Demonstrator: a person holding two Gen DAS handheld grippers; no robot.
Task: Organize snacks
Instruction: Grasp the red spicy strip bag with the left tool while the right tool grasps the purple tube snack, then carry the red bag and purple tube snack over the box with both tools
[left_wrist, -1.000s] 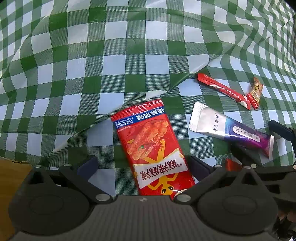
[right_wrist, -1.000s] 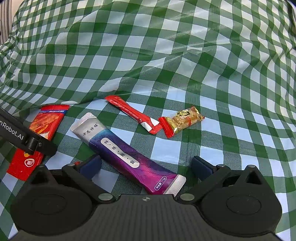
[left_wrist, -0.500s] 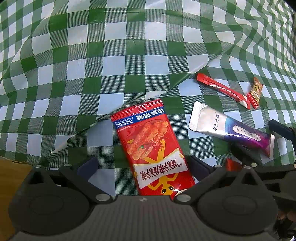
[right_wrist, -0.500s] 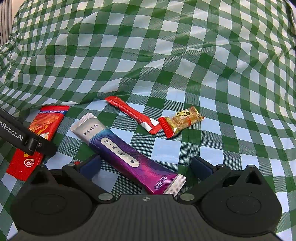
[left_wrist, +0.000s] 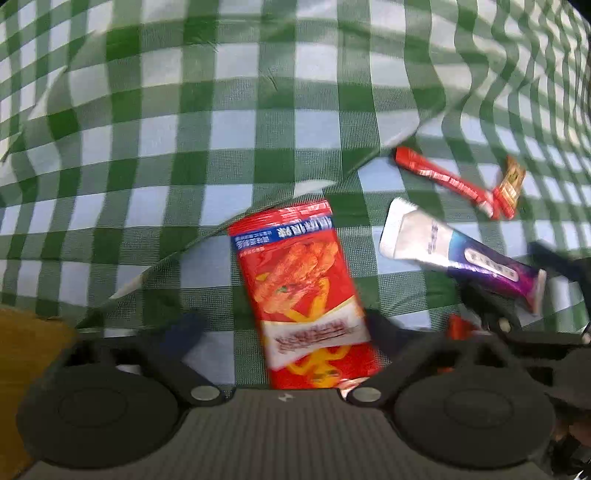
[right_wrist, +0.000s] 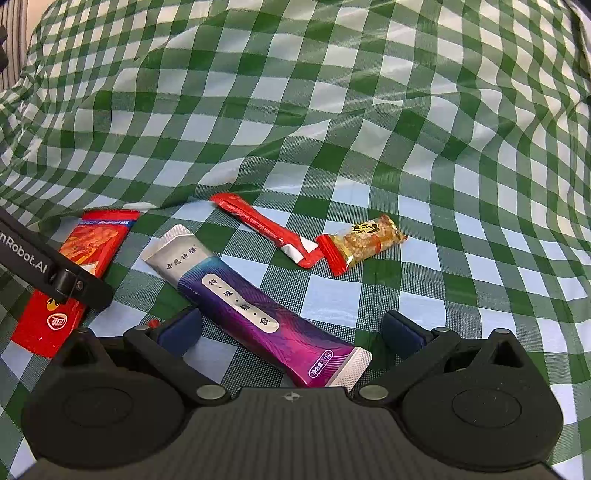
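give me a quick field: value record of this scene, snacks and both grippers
surface: green checked cloth, wrinkled
snack 1: red snack bag, between the open left gripper fingers
snack 2: purple pouch, between the open right gripper fingers
snack 3: red stick pack, flat
snack 4: small nut bar, its end touching the stick pack
gripped: nothing yet

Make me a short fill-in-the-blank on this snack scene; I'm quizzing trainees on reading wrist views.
1. The left claw stands open around the big ____ packet.
2. The right claw stands open around the ____ sachet.
3. The slim red stick lies beside the small ____ bar.
4. All snacks lie on a green-and-white ____ cloth.

Missing words: red; purple; golden; checked
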